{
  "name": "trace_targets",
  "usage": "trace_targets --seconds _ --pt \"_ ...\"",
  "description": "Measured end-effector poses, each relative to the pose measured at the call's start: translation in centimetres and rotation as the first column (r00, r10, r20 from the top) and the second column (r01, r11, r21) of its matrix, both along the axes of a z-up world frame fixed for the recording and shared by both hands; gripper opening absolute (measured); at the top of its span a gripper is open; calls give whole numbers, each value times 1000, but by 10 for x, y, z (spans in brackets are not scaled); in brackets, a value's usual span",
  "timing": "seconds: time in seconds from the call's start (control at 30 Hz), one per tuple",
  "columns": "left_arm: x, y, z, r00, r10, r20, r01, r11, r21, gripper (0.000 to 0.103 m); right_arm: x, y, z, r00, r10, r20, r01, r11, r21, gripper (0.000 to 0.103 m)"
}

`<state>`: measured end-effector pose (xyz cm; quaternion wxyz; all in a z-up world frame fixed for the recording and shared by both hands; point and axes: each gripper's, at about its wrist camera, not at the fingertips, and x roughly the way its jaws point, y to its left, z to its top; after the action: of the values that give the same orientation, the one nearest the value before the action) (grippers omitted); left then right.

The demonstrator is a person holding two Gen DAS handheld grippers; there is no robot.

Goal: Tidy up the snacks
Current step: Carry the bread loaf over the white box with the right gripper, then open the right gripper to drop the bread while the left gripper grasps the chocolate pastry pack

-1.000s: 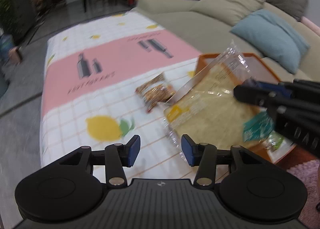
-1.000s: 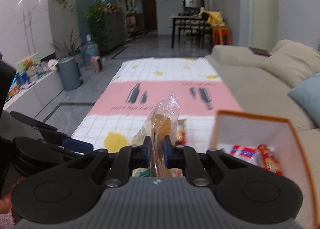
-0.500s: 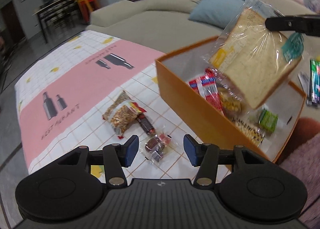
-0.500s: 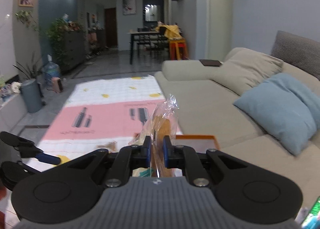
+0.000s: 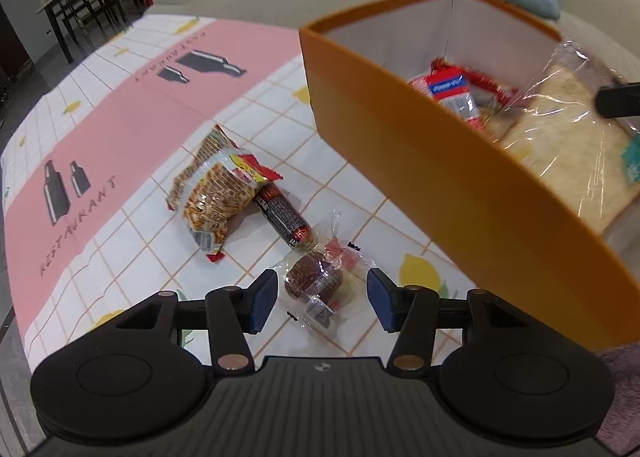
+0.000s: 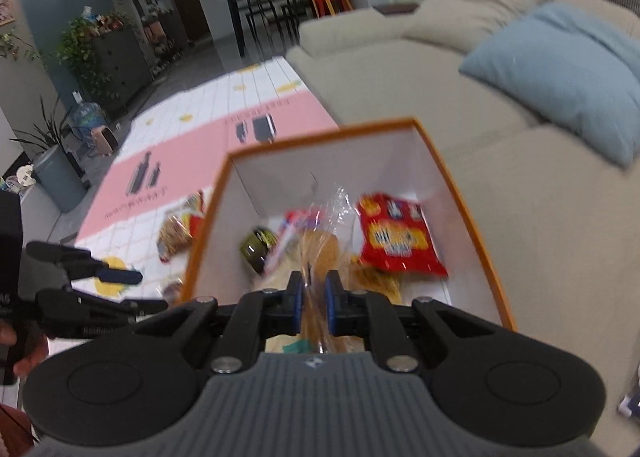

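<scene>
An orange box [image 5: 420, 145] with white inner walls stands on the tablecloth; it also shows in the right wrist view [image 6: 468, 217]. My right gripper [image 6: 314, 297] is shut on a bagged slice of bread [image 6: 320, 249] and holds it inside the box; the bread also shows in the left wrist view [image 5: 568, 137]. Red snack packs [image 6: 394, 237] lie in the box. My left gripper [image 5: 322, 299] is open, its fingers either side of a small clear-wrapped brown cake [image 5: 316, 281] on the cloth. A peanut bag [image 5: 216, 181] and a dark sausage stick [image 5: 282, 215] lie beyond it.
The table has a pink and white checked cloth [image 5: 120, 129]. A beige sofa [image 6: 520, 161] with a blue cushion [image 6: 572, 69] runs along the right. A dark jar [image 6: 258, 249] lies in the box. Dining chairs stand far behind.
My right gripper has carried the bread from above the table over the box and lowered it inside. My left gripper has moved in low to the small wrapped cake.
</scene>
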<state>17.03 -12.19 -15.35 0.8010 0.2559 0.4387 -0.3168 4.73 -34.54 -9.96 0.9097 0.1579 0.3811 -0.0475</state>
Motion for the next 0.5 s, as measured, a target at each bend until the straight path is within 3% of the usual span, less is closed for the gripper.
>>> trace_targets --seconds 0.17,0.2,0.5 --pt "12 -9 -15 1000 -20 -12 20 999 33 63 2 -11 -16 998 -28 -61 27 1000 -3 7" --pt "13 -9 -16 1000 -25 -11 25 999 30 67 3 -10 -19 997 -28 -74 27 999 -22 7" --pt "20 -10 -26 998 -48 -48 49 998 33 76 24 0 -41 975 -20 -219 -21 983 -184 7"
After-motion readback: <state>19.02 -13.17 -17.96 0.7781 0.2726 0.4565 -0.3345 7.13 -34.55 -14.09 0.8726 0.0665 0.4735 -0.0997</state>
